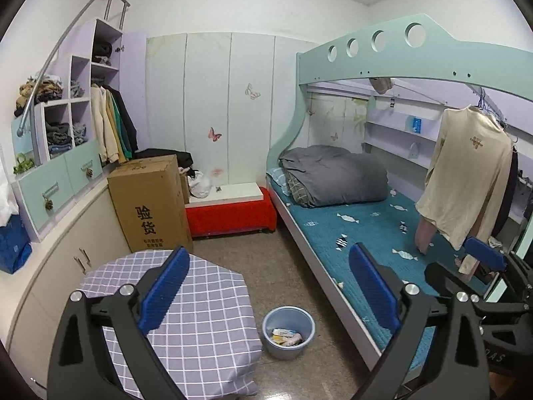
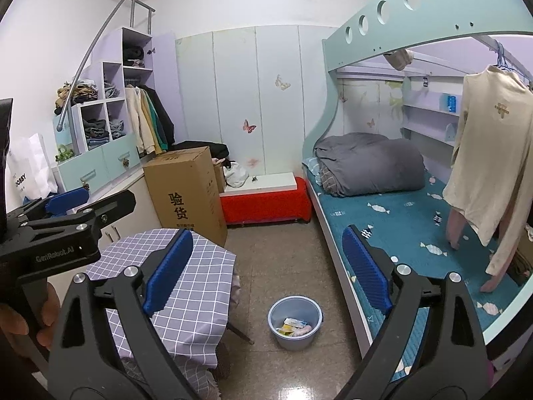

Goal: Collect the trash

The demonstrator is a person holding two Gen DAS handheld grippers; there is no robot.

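A pale blue trash bin stands on the floor between the table and the bed. Inside it lie wrappers and packets. My left gripper hangs above and short of the bin, its blue pads wide apart with nothing between them. My right gripper is held the same way, open and empty. Each one shows at the edge of the other's view: a right pad over the bed, a left pad over the cabinet side, with a hand on the handle.
A table with a checked cloth is at the near left, a tall cardboard box behind it. A bunk bed with a teal mattress runs along the right, a cream shirt hanging over it. A red bench lies at the back.
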